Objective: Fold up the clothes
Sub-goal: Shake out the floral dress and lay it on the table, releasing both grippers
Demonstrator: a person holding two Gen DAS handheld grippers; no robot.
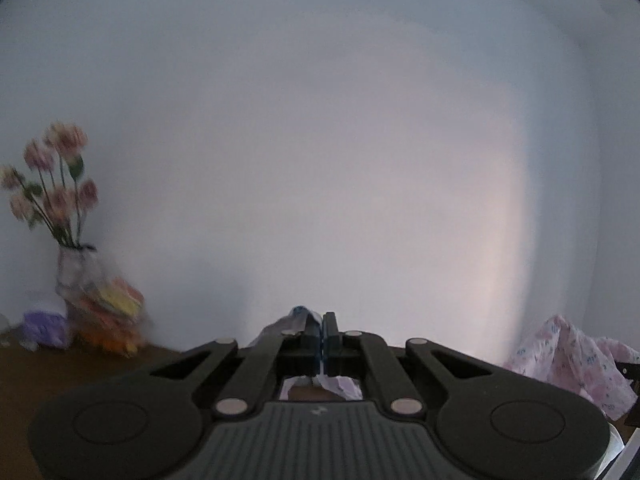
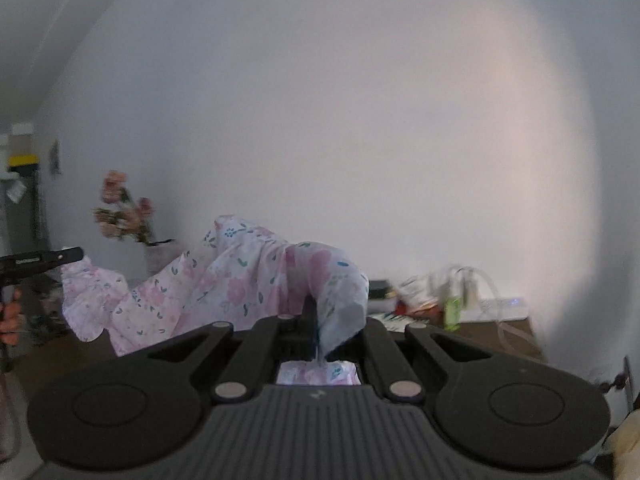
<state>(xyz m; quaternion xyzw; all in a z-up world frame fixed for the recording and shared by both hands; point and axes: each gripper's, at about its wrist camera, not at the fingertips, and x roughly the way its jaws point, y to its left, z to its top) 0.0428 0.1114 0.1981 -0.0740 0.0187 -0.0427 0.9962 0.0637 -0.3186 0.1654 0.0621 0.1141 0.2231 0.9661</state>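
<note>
A pink floral garment [image 2: 208, 284] hangs stretched in the air between my two grippers, above a brown table. My right gripper [image 2: 318, 320] is shut on one edge of it, and the cloth drapes over the fingers and bunches below them. My left gripper [image 1: 322, 336] is shut on another part of the same garment; a small fold [image 1: 296, 320] pokes up beside its fingers. More of the garment [image 1: 576, 356] shows at the right of the left wrist view. The left gripper [image 2: 44, 259] also appears at the left edge of the right wrist view, held by a hand [image 2: 10, 316].
A vase of pink flowers [image 1: 60, 200] stands by the wall with colourful packets [image 1: 116, 312] and a purple item [image 1: 44, 328]. Clutter with a green bottle [image 2: 452, 310] and white tubing [image 2: 492, 292] sits at the table's far right. A plain white wall fills the background.
</note>
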